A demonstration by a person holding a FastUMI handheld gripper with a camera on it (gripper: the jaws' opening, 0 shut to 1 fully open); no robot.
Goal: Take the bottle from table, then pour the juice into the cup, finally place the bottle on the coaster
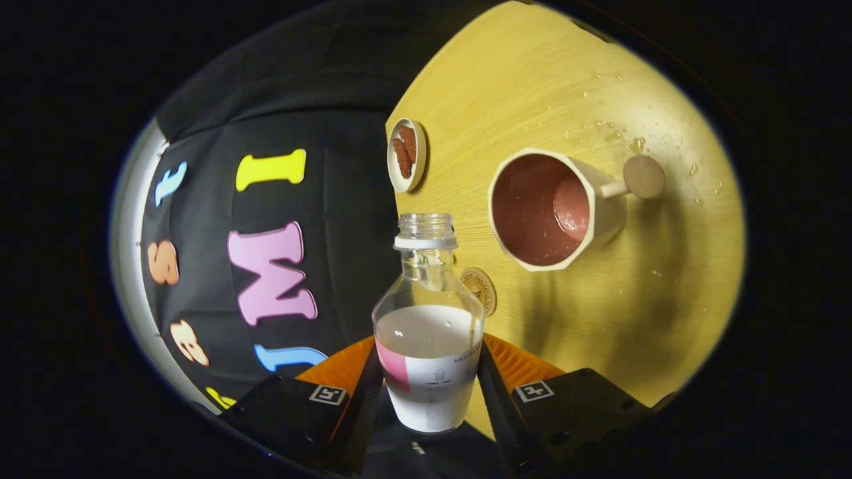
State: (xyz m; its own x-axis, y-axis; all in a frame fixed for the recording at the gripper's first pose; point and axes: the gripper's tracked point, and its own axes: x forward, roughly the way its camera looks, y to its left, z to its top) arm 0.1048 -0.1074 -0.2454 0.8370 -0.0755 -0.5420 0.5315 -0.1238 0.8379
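Observation:
My gripper (pixel 429 372) is shut on a clear, uncapped bottle (pixel 429 319) with a white and pink label, about half full of white liquid. Both fingers press on the bottle's lower body. The view is rolled, so the yellow wooden table (pixel 599 313) stands on its side. Beyond the bottle's mouth and to its right sits a cream cup (pixel 552 209) with a pinkish inside and a round-ended handle; its opening faces me. A small round coaster (pixel 480 289) lies on the table just behind the bottle's shoulder, partly hidden by it.
A small white dish (pixel 407 154) holding brown pieces rests near the table's edge, beyond the bottle. Drops of liquid (pixel 619 133) speckle the table past the cup's handle. The booth's black cloth wall rises beside the table edge.

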